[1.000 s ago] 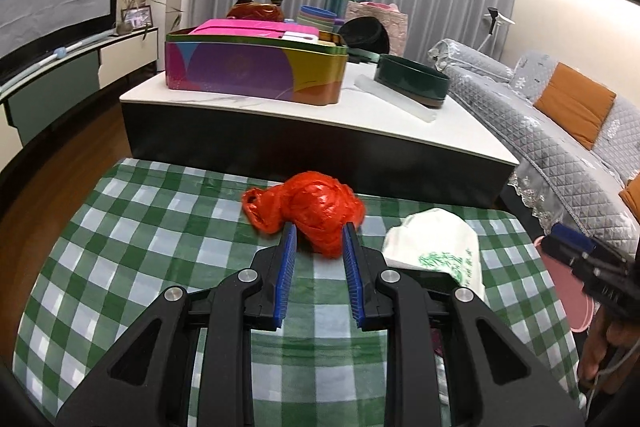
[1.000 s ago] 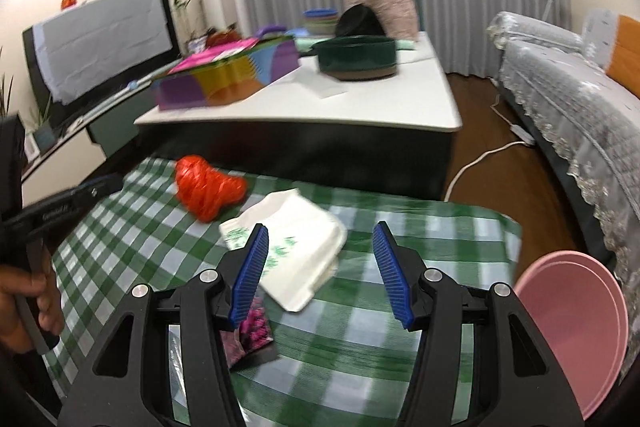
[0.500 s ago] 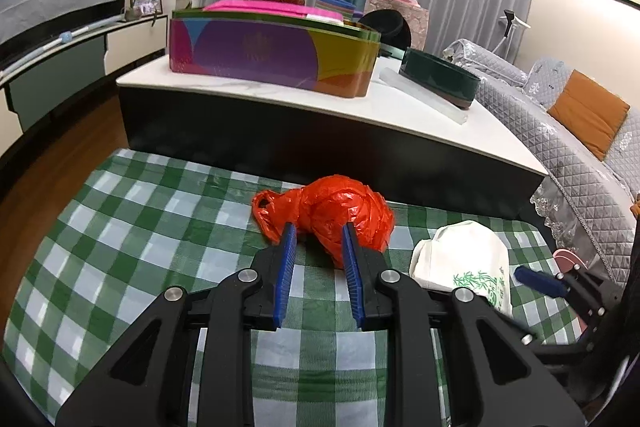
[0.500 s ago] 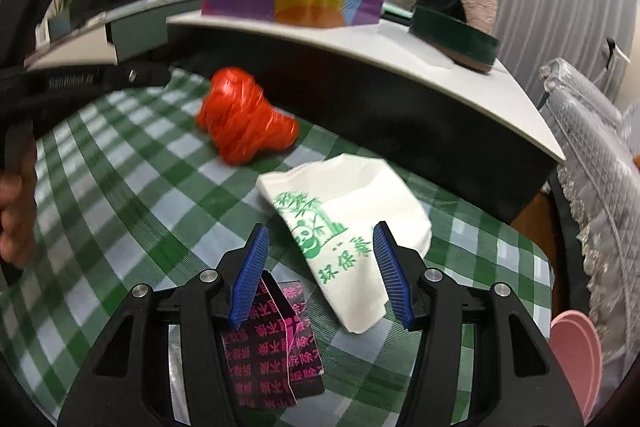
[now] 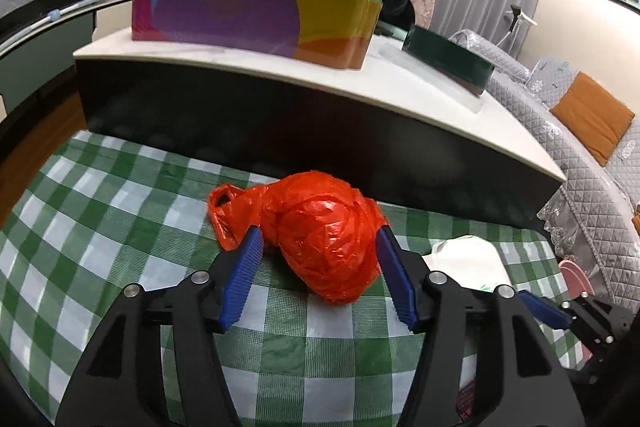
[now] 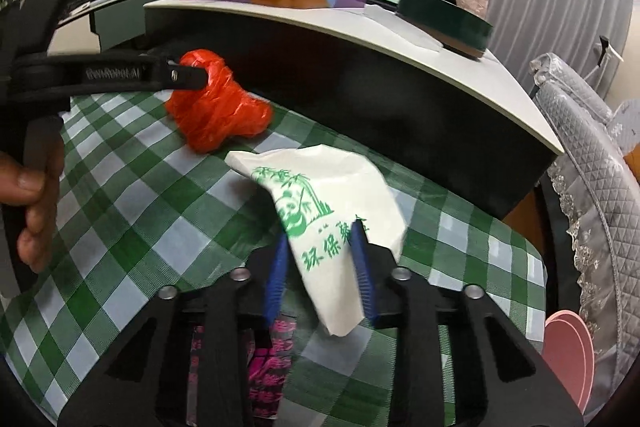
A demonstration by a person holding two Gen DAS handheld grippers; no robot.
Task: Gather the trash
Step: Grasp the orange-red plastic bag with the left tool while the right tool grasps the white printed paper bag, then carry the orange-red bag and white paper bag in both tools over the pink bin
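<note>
Here the left gripper point(image 5: 318, 261) had just been opening, its jaws spread wide around the red bag point(image 5: 320, 239) on the checked cloth point(image 5: 100, 227). At its four o'clock, the right gripper point(image 6: 320, 255) had just been closing, its jaws narrowed and pinching the white bag point(image 6: 332, 227) lying on the cloth.

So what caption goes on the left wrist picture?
Left gripper, just opened, straddles a crumpled red plastic bag on the green checked cloth.

Crumpled bag point(image 5: 328, 243) on checked cloth point(image 5: 100, 227), printed bag point(image 6: 332, 203) right of it, low table point(image 5: 400, 99) behind.
</note>
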